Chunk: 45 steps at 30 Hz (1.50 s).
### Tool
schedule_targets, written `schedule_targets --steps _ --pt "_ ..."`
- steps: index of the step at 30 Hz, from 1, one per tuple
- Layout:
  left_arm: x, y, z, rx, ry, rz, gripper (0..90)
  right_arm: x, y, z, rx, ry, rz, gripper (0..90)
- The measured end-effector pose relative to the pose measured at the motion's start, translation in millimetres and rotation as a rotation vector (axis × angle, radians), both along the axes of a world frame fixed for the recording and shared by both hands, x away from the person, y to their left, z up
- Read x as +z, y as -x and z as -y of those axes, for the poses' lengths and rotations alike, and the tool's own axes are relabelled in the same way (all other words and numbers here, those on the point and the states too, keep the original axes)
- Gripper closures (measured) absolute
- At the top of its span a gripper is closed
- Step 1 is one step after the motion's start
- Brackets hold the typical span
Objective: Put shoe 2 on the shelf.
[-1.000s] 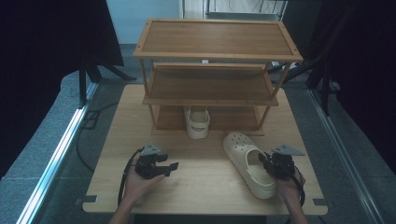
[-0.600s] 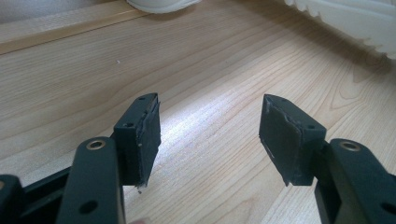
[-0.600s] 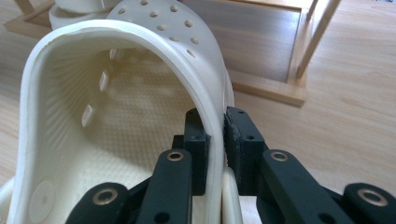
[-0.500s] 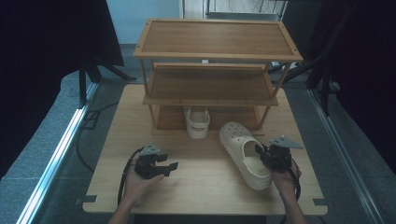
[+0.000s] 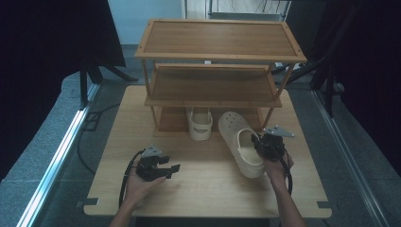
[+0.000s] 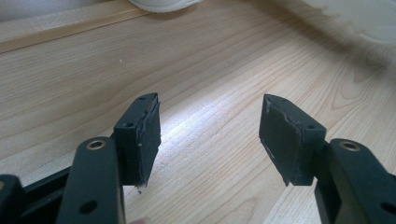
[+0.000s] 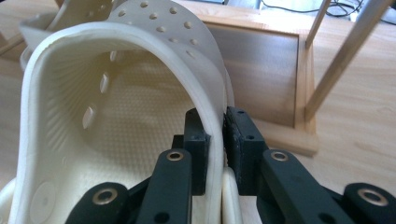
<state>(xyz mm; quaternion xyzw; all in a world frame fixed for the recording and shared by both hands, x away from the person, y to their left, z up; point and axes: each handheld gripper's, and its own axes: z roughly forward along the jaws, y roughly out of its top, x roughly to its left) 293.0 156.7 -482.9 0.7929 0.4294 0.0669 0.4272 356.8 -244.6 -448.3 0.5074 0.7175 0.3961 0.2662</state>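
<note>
Rack: first clog (image 5: 200,124) already sits on the shoe rack (image 5: 220,56) bottom shelf.
Right gripper (image 5: 269,143): clamped on second clog (image 5: 242,148) side wall, just before rack.
Left gripper (image 5: 161,168): jaws apart, idle, nearer the person.
Left: likely shelving it.

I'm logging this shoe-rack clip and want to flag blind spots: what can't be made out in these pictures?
- Second clog, high view: its front is tucked under the shoe rack.
- Held clog, right gripper view: heel and sole cut off by the frame edges; the right hand-held gripper covers part of its wall.
- Left gripper view: both clogs cut off at the top edge.
</note>
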Motion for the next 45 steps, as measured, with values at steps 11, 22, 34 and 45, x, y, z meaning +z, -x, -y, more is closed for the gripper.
schedule_targets --steps 11,22,34,45 --pt "0.2 -0.2 -2.2 0.003 0.003 -0.001 39.1 -4.6 -30.2 -24.7 -0.037 0.009 0.025 79.4" --pt "1.0 0.6 -2.0 -0.008 0.011 0.005 39.0 -12.6 -56.5 -43.2 -0.101 0.017 0.026 79.0" --pt "0.7 0.5 -3.4 -0.001 0.015 0.000 39.1 -23.6 -82.3 -58.9 -0.155 0.011 0.028 76.2" --pt "-0.2 0.9 -1.5 0.002 0.005 -0.004 39.3 -27.7 -88.4 -65.2 -0.150 -0.041 0.019 70.4"
